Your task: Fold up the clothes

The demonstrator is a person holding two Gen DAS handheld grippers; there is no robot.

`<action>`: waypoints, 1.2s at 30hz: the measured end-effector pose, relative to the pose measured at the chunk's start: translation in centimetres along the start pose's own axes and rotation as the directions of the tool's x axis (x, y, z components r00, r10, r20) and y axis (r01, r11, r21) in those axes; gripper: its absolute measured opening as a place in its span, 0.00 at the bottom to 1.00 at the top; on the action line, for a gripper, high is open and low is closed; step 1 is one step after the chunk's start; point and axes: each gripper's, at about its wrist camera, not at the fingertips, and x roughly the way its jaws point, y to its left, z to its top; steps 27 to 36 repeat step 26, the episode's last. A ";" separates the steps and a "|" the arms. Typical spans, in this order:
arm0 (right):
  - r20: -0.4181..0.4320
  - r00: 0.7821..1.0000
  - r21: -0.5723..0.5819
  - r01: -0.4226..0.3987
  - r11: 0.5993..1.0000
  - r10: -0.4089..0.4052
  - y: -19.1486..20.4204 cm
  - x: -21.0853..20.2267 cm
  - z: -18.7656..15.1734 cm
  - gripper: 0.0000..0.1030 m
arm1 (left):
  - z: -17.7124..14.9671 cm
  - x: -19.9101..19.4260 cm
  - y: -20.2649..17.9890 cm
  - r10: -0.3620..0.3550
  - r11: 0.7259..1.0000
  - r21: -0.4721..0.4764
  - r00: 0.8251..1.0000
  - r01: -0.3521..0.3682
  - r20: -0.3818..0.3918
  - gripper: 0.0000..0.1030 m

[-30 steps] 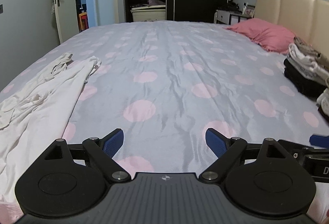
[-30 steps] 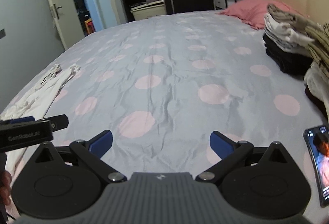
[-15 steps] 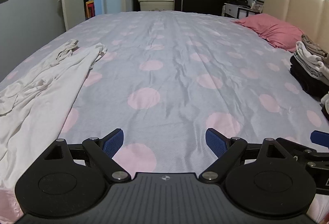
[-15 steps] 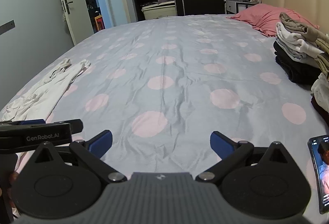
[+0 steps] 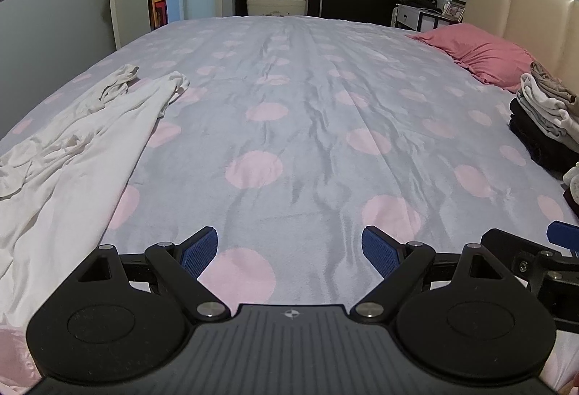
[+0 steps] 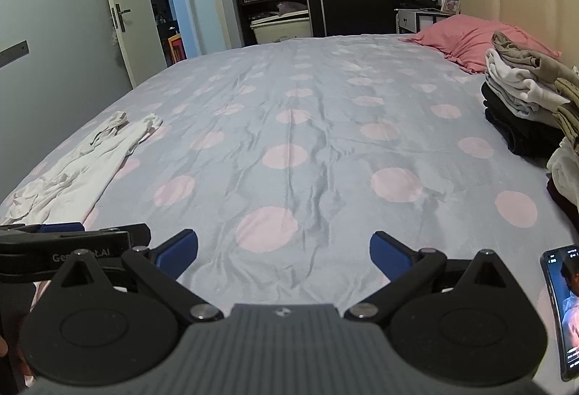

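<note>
Both hand-held grippers, left (image 5: 289, 246) and right (image 6: 284, 252), hung spread wide and empty above the bed (image 5: 307, 112). I kept them clear because the white garment (image 5: 83, 148) lay unfolded by the bed's left edge, well apart from the folded stack (image 6: 521, 105) on the right.

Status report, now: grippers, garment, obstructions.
Left gripper open, empty; right gripper open, empty. White garment unfolded, crumpled, left side of bed. Folded stack and phone right; centre unobstructed.
</note>
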 end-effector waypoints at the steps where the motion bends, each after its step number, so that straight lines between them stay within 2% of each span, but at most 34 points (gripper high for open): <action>1: -0.001 1.000 -0.001 -0.002 1.000 0.002 0.0 0.0 0.0 0.99 | 0.0 0.0 0.0 -0.001 1.000 0.000 1.000 0.001 0.000 0.85; 36: 0.015 1.000 -0.004 -0.014 1.000 0.014 0.4 -0.2 0.0 0.99 | -0.2 -0.6 0.0 -0.009 1.000 0.012 1.000 0.009 0.022 0.85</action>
